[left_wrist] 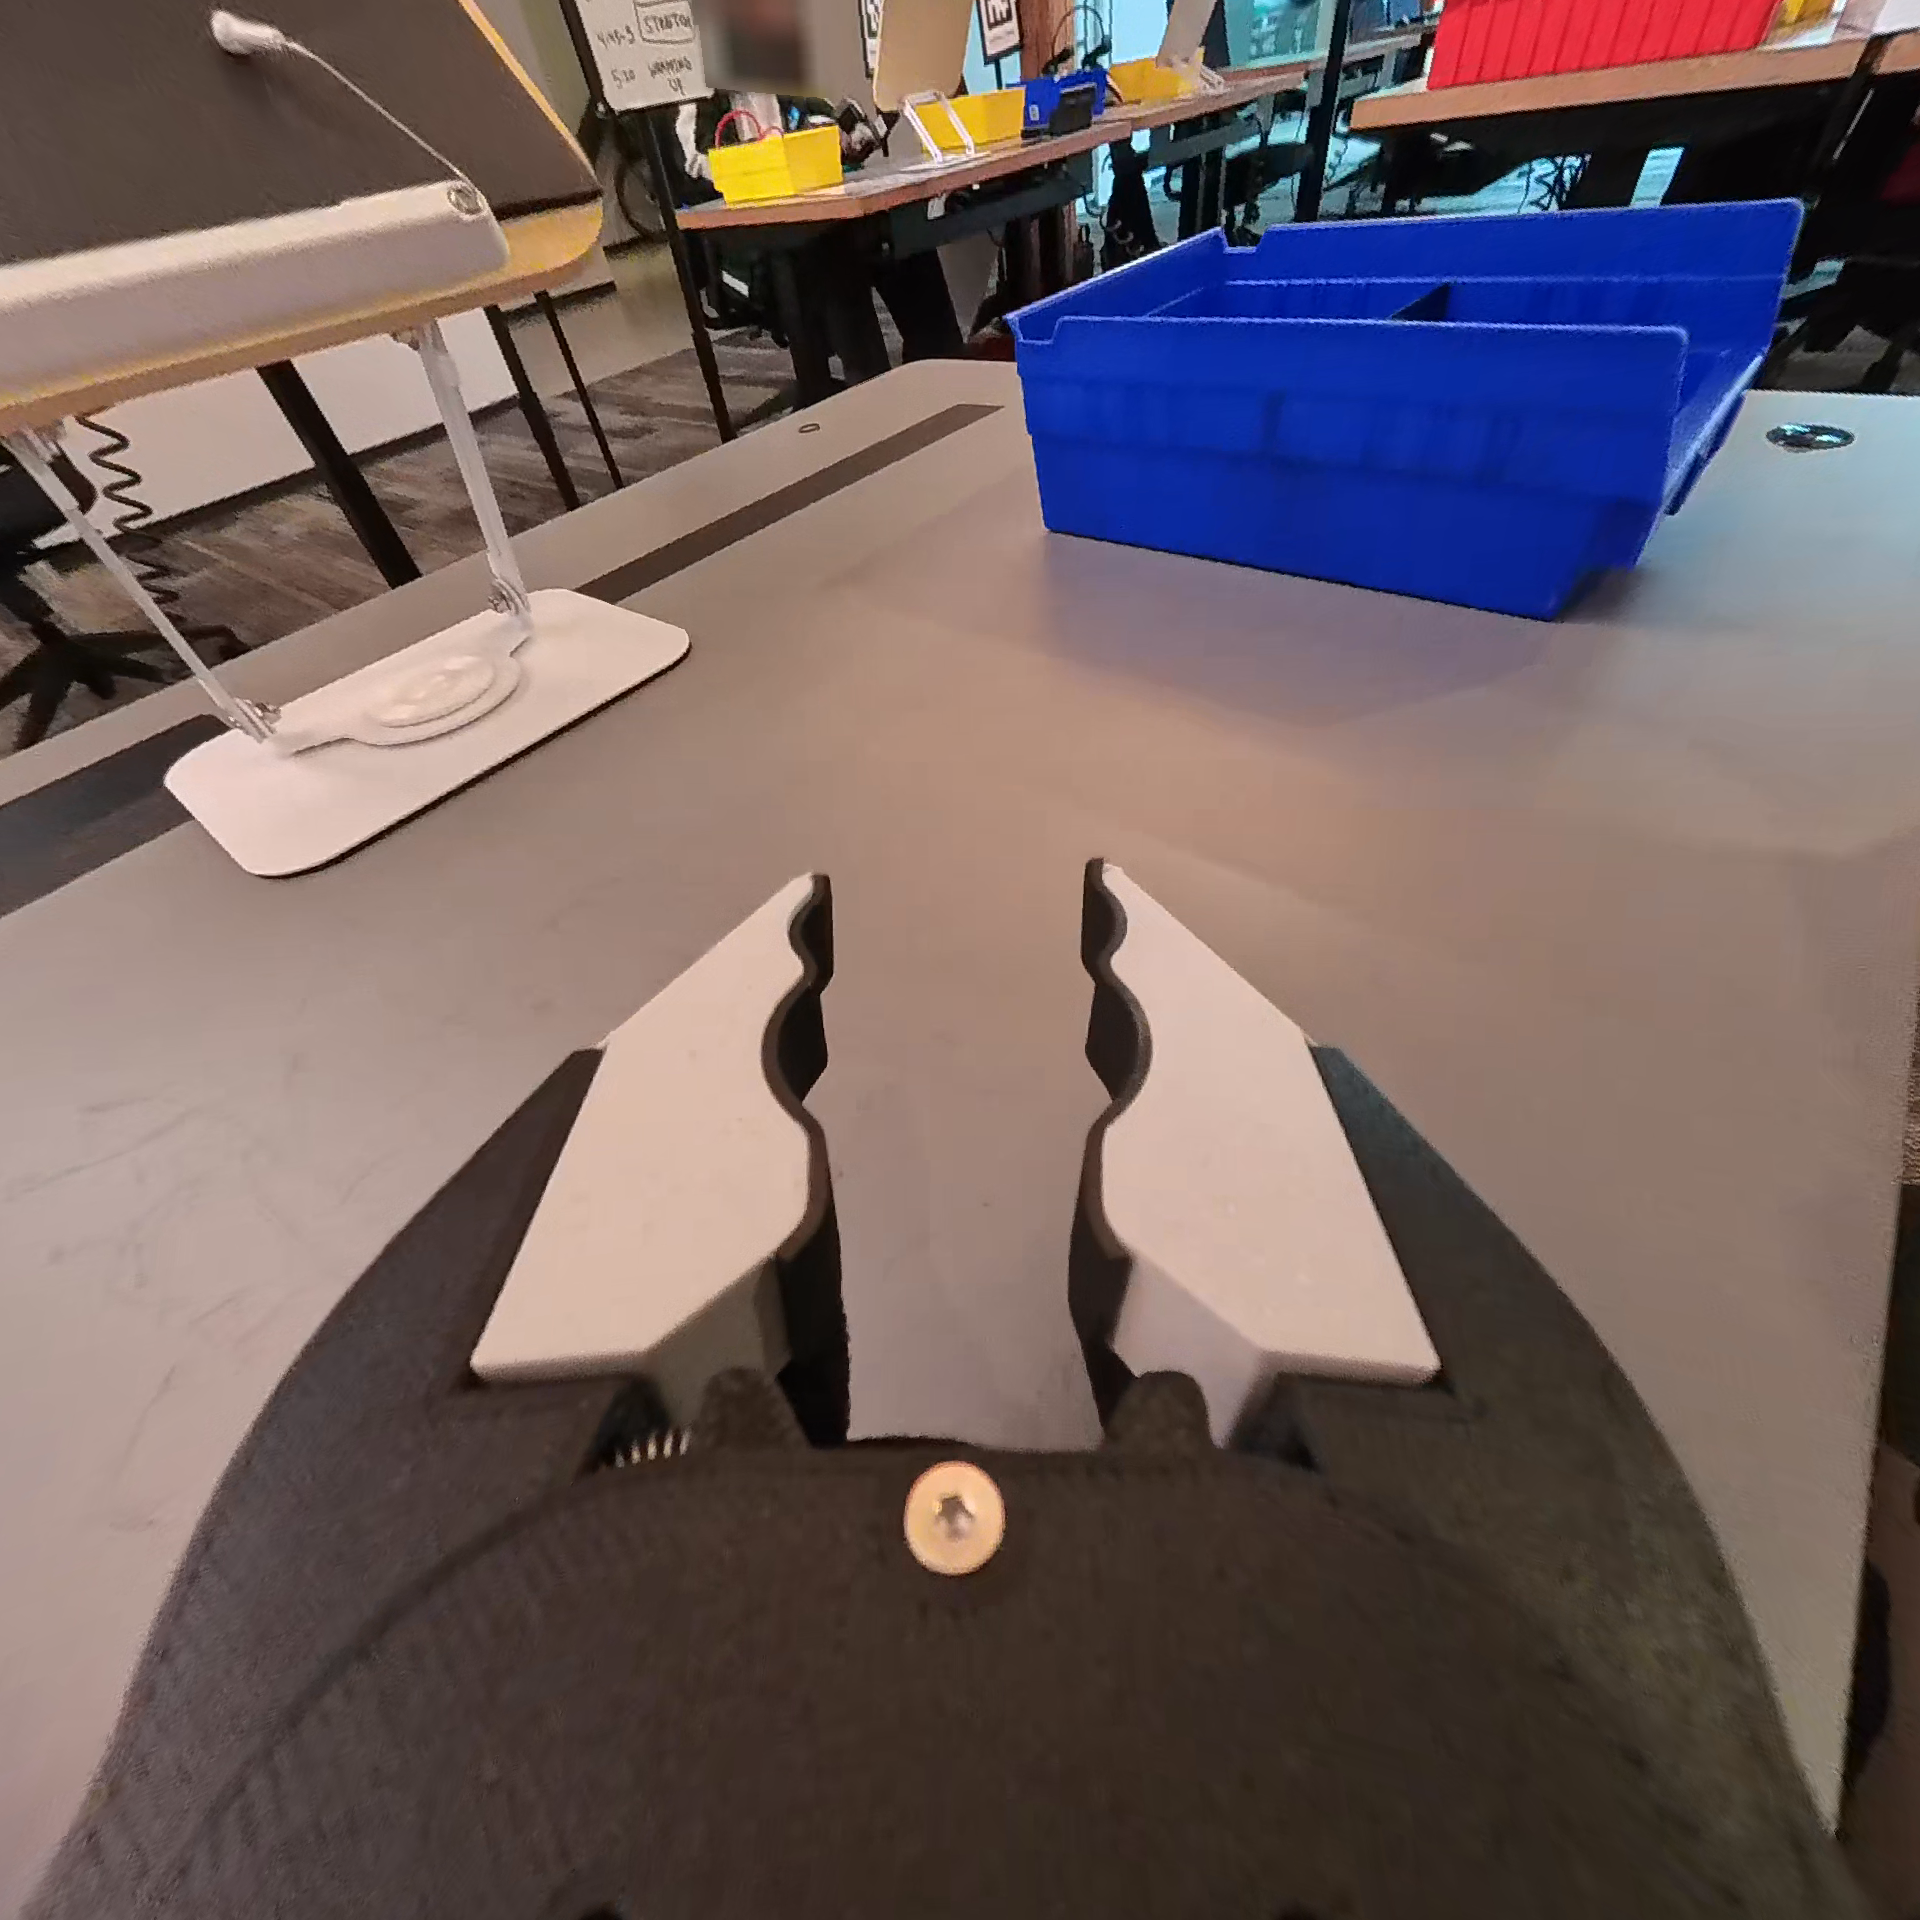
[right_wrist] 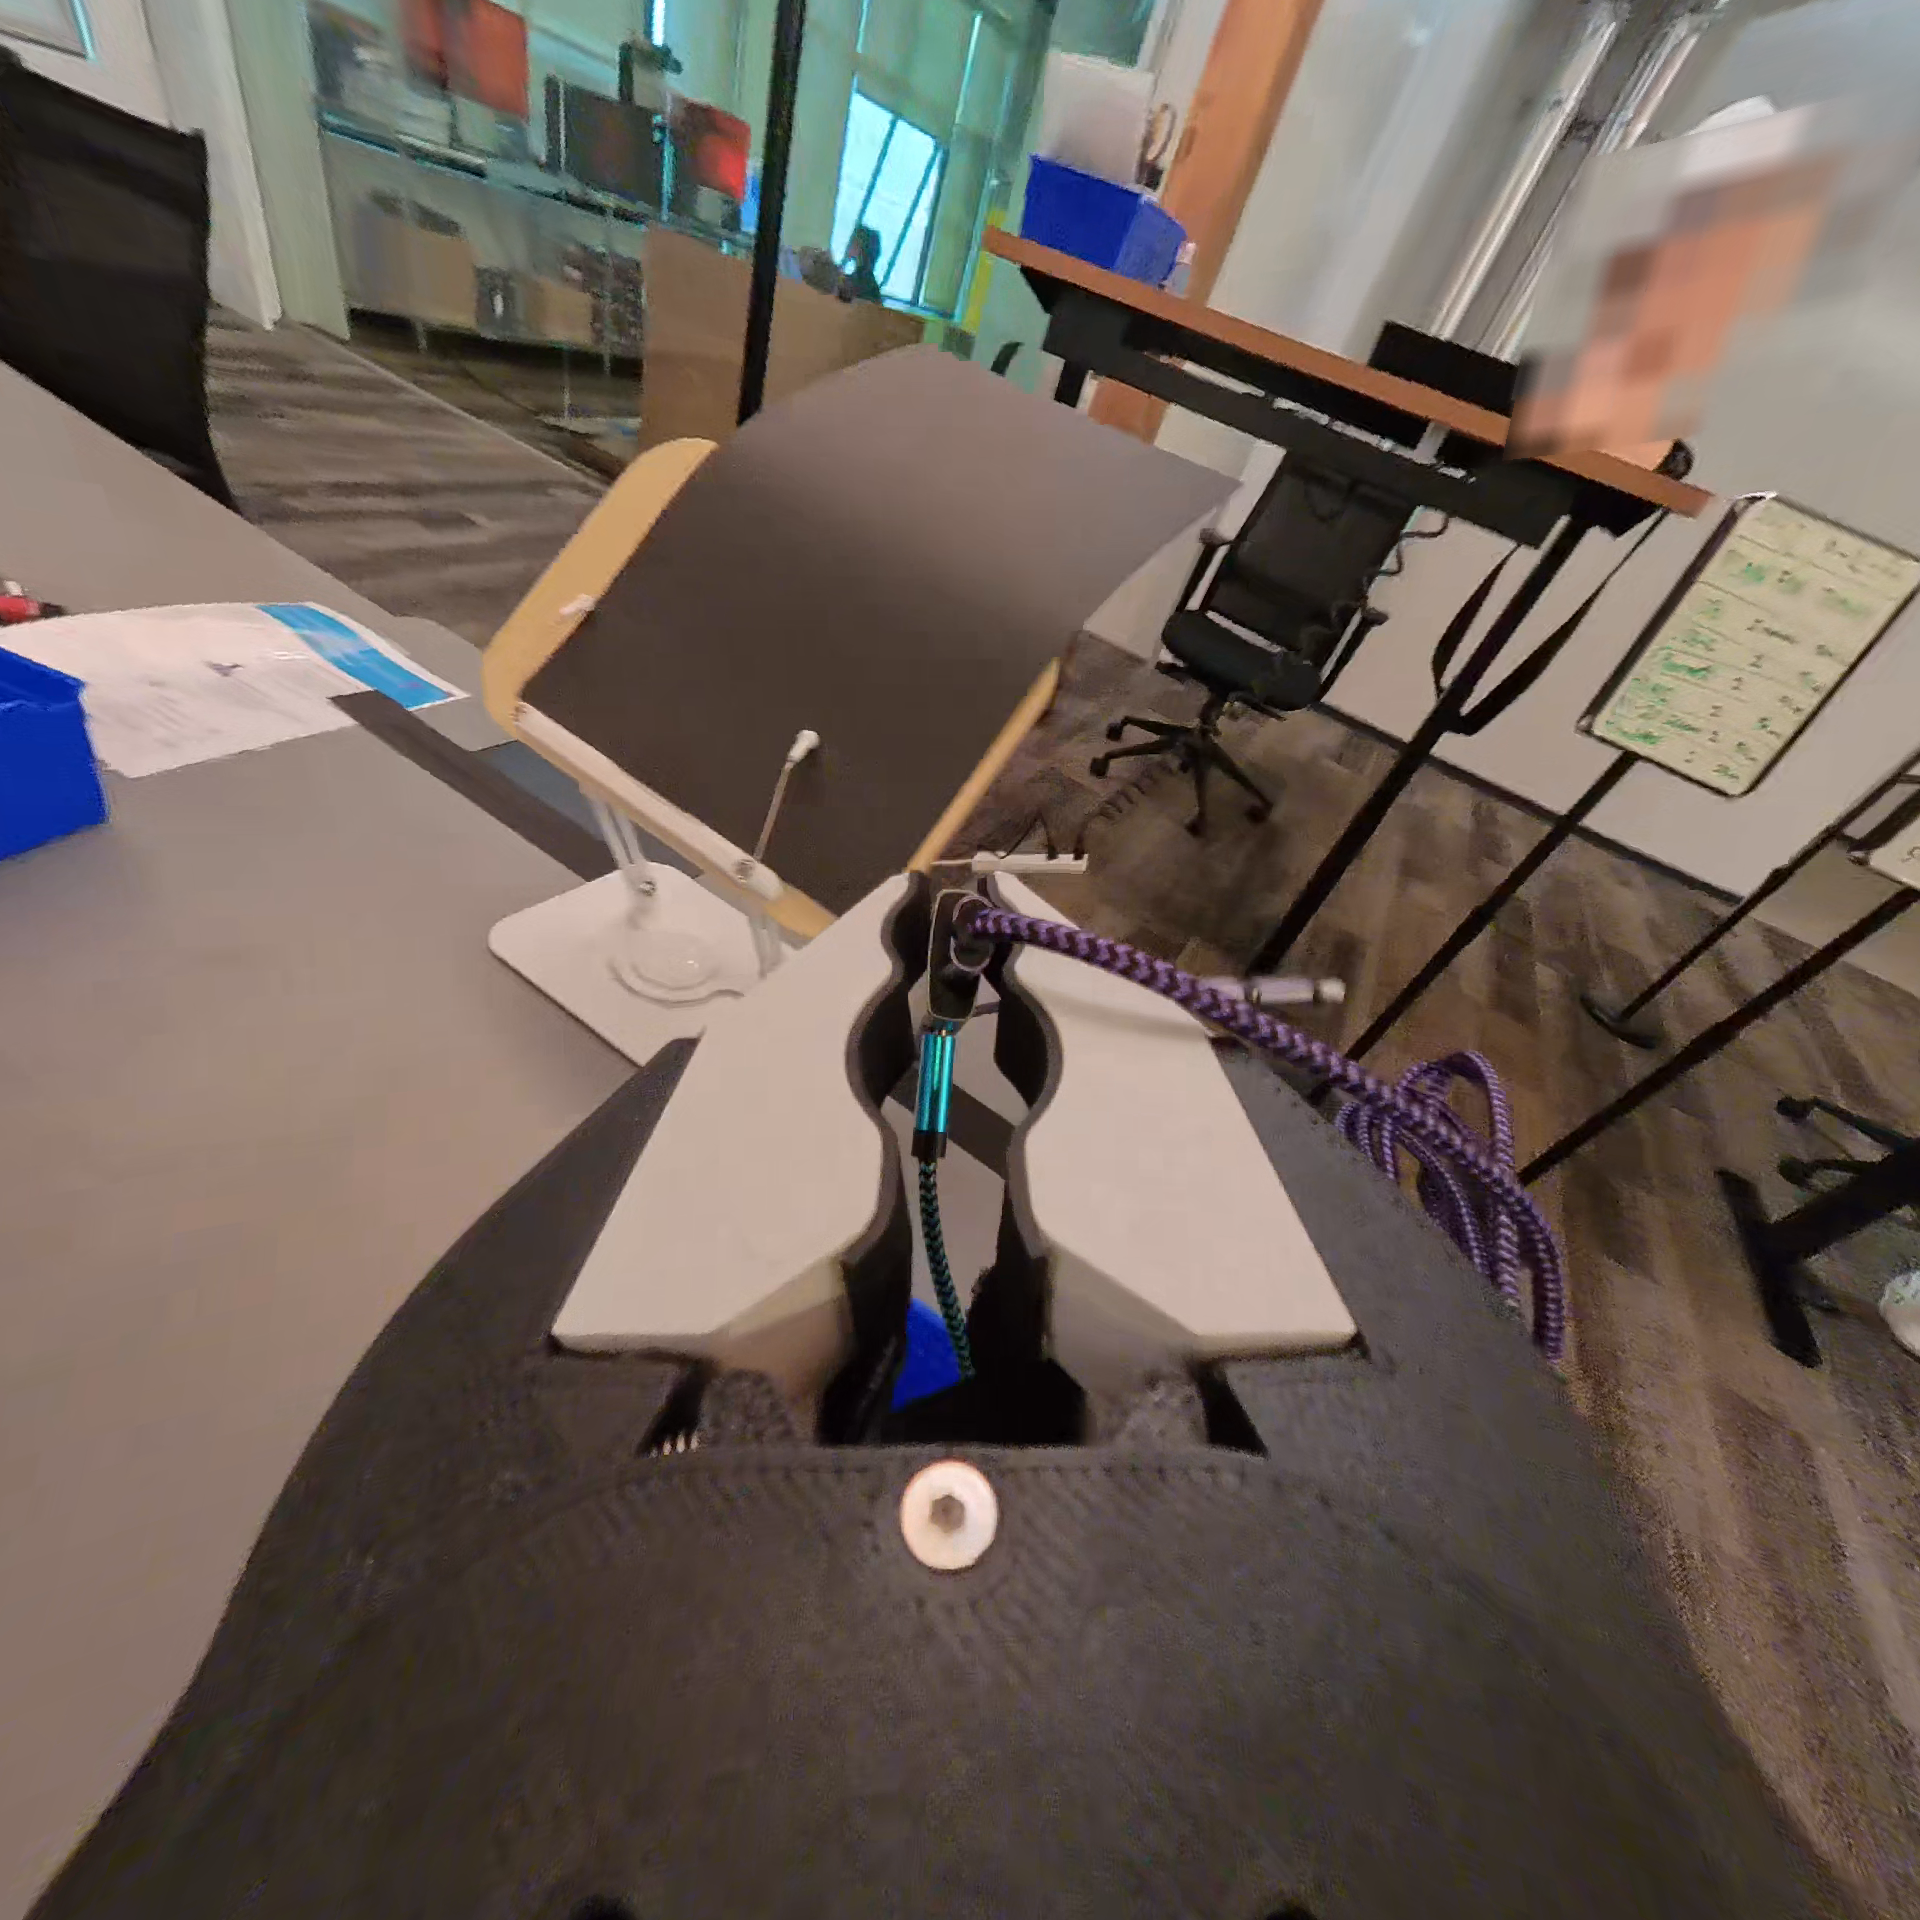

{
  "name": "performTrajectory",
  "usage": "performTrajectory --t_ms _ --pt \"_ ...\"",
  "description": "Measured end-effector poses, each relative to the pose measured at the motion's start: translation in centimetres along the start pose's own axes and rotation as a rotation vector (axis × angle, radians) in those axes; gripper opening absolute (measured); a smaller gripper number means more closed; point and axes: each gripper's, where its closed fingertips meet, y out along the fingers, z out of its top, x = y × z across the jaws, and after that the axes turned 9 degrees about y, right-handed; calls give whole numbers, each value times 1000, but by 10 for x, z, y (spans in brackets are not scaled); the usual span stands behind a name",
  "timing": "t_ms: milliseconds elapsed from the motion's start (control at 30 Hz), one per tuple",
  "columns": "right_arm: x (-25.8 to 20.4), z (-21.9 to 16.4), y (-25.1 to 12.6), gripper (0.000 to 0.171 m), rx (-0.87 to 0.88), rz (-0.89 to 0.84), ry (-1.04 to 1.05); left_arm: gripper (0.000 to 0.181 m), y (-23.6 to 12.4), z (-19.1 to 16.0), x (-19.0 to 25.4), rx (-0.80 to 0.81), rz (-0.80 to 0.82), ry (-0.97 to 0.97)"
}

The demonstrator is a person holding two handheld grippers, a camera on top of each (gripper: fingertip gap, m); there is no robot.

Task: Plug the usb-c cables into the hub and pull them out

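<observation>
The hub [right_wrist: 951, 961], small and dark, sat pinched in our right hand-held gripper [right_wrist: 953, 894] past the smooth grey desk [right_wrist: 260, 1039] edge, braided purple cable [right_wrist: 1226, 1013] and teal cable [right_wrist: 940, 1226] attached, while our left hand-held gripper [left_wrist: 956, 883] gaped empty over bare desk near the blue bin [left_wrist: 1351, 457].

Even, soft indoor light fills both views, and the grey table [left_wrist: 1351, 831] shows a faint sheen with weak shadows. Wide-angle bending curves the edges. The right wrist view smears with motion blur, while the left stays fairly crisp.
</observation>
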Motion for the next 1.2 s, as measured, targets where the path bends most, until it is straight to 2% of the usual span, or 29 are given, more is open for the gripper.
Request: performTrajectory --t_ms 100,267,433,533,800,933,1200 --pt "23 -29 1 5 68 -11 36 45 1 -1 -1 -1 -3 -13" --pt "37 -101 5 5 147 1 146 45 3 -4 -1 -12 -11 -13" --pt "38 -153 1 6 95 18 204 45 6 -7 2 -34 -11 7" --pt "38 -164 -12 6 87 28 239 45 7 -9 2 -43 -12 7" --pt "46 -162 -61 6 180 61 345 45 11 -12 1 -65 -13 13" --pt "53 -184 -60 6 70 49 395 45 11 -13 2 -68 -14 23" --pt "66 -223 -27 6 -312 39 477 45 12 -14 3 -77 -18 28"
